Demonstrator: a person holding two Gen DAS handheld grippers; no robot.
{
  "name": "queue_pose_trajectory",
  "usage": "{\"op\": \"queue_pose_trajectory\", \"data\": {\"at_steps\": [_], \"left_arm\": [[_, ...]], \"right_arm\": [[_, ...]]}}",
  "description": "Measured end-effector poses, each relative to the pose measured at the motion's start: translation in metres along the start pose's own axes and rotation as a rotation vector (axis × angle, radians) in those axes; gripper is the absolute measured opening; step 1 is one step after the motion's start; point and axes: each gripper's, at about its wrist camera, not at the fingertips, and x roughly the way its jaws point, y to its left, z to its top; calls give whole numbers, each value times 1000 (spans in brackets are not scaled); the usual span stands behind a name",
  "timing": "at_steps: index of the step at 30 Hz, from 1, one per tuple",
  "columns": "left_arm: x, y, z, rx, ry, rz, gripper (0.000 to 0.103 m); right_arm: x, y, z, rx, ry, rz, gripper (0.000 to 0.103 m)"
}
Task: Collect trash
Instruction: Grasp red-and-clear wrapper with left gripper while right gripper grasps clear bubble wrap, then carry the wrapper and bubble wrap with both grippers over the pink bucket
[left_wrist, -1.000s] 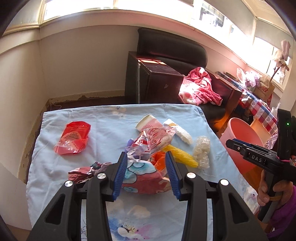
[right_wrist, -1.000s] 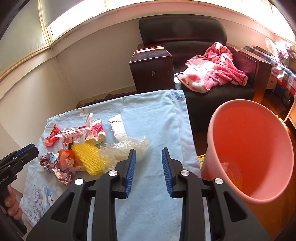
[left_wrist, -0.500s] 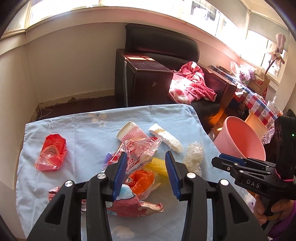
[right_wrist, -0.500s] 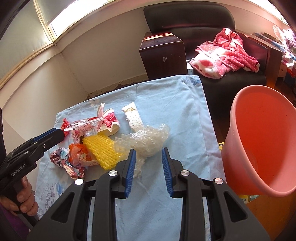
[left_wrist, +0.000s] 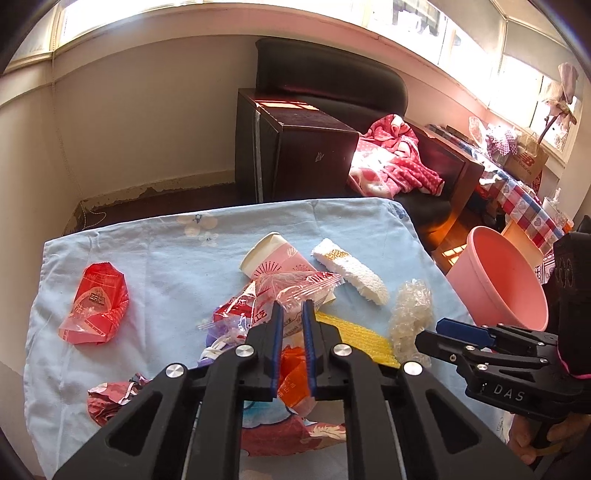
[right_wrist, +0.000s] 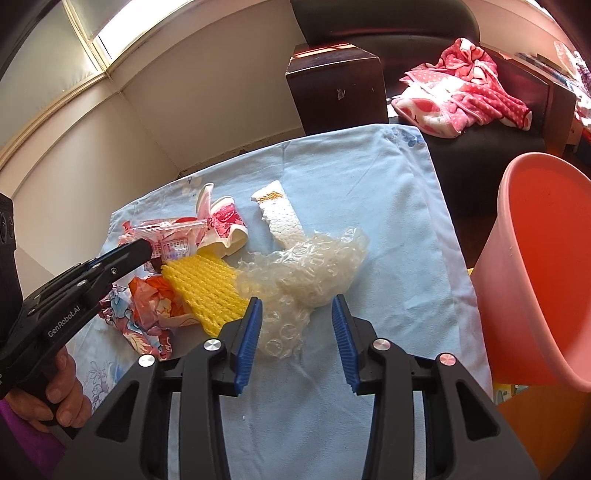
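Trash lies on a light-blue cloth (left_wrist: 155, 258). My left gripper (left_wrist: 292, 314) has its jaws closing, nearly together, with the pads pinching the edge of a clear red-printed snack wrapper (left_wrist: 295, 288). From the right wrist it shows side-on as the left gripper (right_wrist: 142, 249), tip at that wrapper (right_wrist: 170, 243). My right gripper (right_wrist: 297, 312) is open and its jaws are opening, set either side of crumpled bubble wrap (right_wrist: 314, 266) without pressing it. A yellow foam net (right_wrist: 207, 284), a paper cup (left_wrist: 273, 254), a white foam strip (left_wrist: 351, 273) and an orange wrapper (left_wrist: 293, 373) lie close by.
A pink bin (right_wrist: 546, 258) stands off the table's right edge. A red wrapper (left_wrist: 96, 306) lies at the left and a crumpled foil wrapper (left_wrist: 107, 398) near the front. A dark cabinet (left_wrist: 295, 155) and an armchair with pink clothing (left_wrist: 391, 158) stand behind.
My left gripper moved forward over the pile and its jaws narrowed onto the clear wrapper. My right gripper came down toward the bubble wrap and its jaws spread wider.
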Motion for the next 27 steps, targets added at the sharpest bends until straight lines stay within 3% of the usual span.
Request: {"op": "queue_pose_trajectory", "data": {"at_steps": [10, 11, 12, 17, 27], "left_arm": [[-30, 16, -3, -74, -67, -13, 9], [-32, 16, -4, -76, -71, -13, 9], [-34, 16, -4, -78, -74, -13, 9], [-42, 17, -11, -94, -76, -6, 9], [-59, 5, -10, -92, -110, -30, 9]], "right_arm": [[11, 3, -11, 16, 25, 7, 39], [12, 2, -12, 17, 29, 21, 30], [12, 2, -13, 15, 31, 28, 27], [3, 8, -17, -35, 10, 16, 21], [-33, 6, -17, -74, -87, 13, 20]]}}
